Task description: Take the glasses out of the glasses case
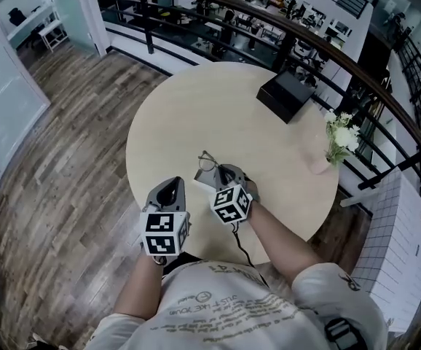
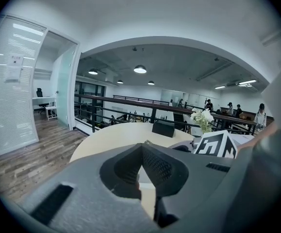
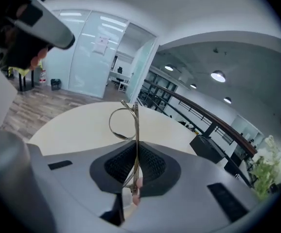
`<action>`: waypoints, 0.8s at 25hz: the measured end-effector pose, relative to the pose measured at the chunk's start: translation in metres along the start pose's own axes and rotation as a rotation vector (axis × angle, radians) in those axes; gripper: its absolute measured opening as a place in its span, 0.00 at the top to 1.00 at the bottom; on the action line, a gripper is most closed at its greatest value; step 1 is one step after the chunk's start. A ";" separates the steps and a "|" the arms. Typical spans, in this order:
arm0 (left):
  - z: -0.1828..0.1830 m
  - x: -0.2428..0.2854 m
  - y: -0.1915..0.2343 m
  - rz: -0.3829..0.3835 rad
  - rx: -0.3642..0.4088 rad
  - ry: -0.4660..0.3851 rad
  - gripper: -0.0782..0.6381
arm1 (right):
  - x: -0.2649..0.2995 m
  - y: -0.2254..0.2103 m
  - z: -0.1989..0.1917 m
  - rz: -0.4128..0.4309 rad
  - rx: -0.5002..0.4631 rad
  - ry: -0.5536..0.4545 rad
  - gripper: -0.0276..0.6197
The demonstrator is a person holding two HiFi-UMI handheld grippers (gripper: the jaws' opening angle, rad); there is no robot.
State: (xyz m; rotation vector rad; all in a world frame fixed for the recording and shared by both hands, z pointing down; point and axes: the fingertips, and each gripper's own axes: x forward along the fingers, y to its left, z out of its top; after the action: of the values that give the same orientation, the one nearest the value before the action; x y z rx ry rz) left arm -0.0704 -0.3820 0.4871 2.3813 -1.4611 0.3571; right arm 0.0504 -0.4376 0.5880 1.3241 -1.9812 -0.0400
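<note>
**Holding the glasses free of the case**

Fingers (image 3: 152, 165) of the right gripper (image 3: 134, 152) are closed narrow on the metal-framed glasses (image 3: 122, 124). They pinch the thin frame edge-on, and one round lens stands up above them. The left gripper (image 2: 141, 152) has its fingers pressed together with nothing between. The glasses are over the near part of the round tabletop (image 1: 196, 108), well apart from the black box (image 1: 287, 95) at the far edge, which is probably the glasses case. To finish well, I would keep the grip light, lower slowly and lay the frame flat. Print on the person's shirt (image 1: 218, 297) is not readable, and the marker cubes carry only patterns.
</note>
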 end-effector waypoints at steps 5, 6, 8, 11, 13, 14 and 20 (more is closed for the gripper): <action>0.017 0.010 -0.016 -0.032 0.027 -0.028 0.88 | -0.036 -0.024 0.040 -0.031 0.134 -0.129 0.91; 0.019 0.012 -0.020 -0.040 0.030 -0.034 0.88 | -0.045 -0.031 0.047 -0.043 0.166 -0.157 0.91; 0.023 0.014 -0.029 -0.055 0.032 -0.044 0.88 | -0.066 -0.046 0.061 -0.072 0.231 -0.215 0.91; 0.030 0.019 -0.042 -0.077 0.037 -0.060 0.88 | -0.095 -0.068 0.077 -0.122 0.320 -0.288 0.91; 0.035 0.022 -0.051 -0.093 0.045 -0.072 0.88 | -0.113 -0.080 0.081 -0.158 0.371 -0.321 0.91; 0.036 0.023 -0.055 -0.102 0.047 -0.079 0.88 | -0.122 -0.084 0.081 -0.174 0.393 -0.334 0.91; 0.050 0.023 -0.079 -0.178 0.047 -0.132 0.88 | -0.153 -0.100 0.066 -0.251 0.487 -0.367 0.91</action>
State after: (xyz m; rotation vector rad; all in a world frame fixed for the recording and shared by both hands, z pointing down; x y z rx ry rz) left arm 0.0131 -0.3875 0.4388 2.5924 -1.2936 0.1955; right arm 0.1199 -0.3844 0.4147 1.9945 -2.1985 0.0933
